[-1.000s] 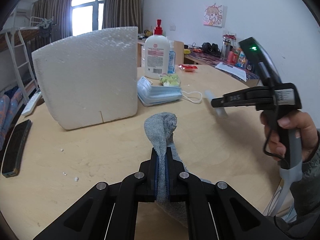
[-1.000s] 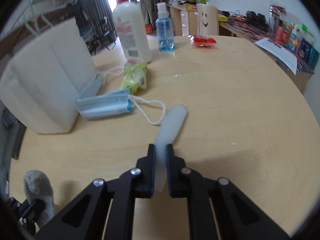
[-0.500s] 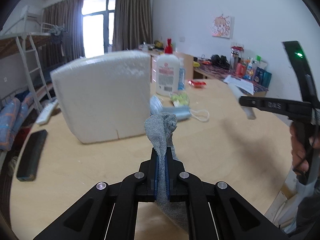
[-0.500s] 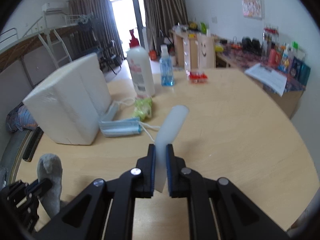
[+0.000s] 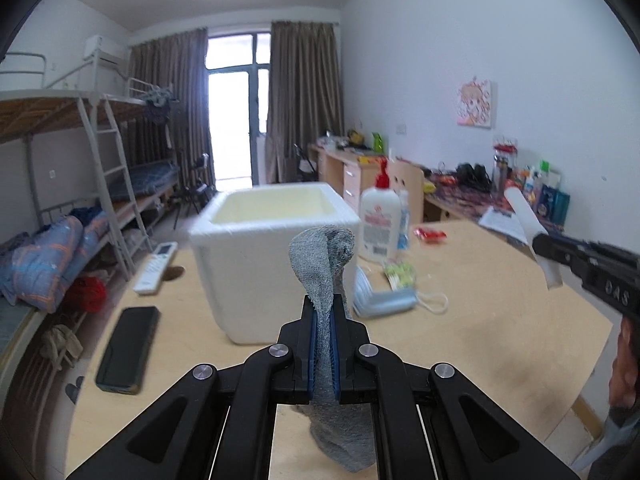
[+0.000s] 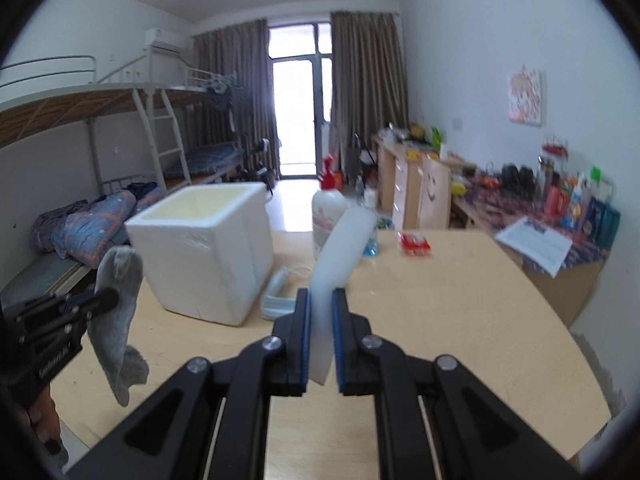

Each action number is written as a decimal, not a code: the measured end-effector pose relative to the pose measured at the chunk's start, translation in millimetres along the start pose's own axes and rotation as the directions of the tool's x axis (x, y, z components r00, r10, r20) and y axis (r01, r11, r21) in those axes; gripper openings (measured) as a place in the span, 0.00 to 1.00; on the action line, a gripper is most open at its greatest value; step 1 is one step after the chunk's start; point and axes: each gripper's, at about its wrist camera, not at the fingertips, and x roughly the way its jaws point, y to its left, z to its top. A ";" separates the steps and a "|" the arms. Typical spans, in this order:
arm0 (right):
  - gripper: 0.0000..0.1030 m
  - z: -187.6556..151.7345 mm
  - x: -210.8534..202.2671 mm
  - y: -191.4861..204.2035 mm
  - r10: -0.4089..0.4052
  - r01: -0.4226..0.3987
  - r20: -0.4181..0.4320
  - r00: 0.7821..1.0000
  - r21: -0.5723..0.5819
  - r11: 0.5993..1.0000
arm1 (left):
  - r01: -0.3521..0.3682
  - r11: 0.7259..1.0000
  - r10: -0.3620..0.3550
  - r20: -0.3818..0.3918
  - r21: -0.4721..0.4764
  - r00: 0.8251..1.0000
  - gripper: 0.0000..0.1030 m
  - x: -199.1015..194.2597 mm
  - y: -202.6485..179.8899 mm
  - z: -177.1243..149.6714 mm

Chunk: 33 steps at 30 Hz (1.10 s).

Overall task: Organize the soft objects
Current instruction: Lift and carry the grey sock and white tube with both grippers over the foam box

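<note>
The grey sock (image 5: pixel 322 264) is pinched in the left gripper (image 5: pixel 324 320), the translucent white strip (image 6: pixel 340 256) in the right gripper (image 6: pixel 320 316). The open foam box (image 5: pixel 276 240) stands ahead of both; each item should be carried clear above its rim before release.

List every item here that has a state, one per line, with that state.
left gripper: shut on the grey sock, held above the table
right gripper: shut on the white foam strip, held up
foam box: upright, open top, nothing visible inside
lotion bottle: upright
face masks: lying stacked beside the box
phone: flat, screen dark
</note>
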 end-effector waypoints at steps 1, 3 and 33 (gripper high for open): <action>0.12 0.4 -1.6 1.6 0.009 -0.008 0.012 1.000 -0.003 1.000 | -0.008 1.000 0.008 0.011 -0.002 1.000 0.06 -2.5 2.4 1.3; 0.12 0.5 -4.0 7.1 0.031 -0.031 0.031 0.999 -0.009 0.999 | -0.023 1.000 0.024 0.030 -0.007 0.999 0.06 -7.3 6.3 4.9; 0.12 12.8 31.8 90.6 0.308 -0.301 0.016 0.951 -0.171 0.938 | -0.184 0.979 0.188 0.042 -0.083 0.981 0.06 -19.9 60.7 23.4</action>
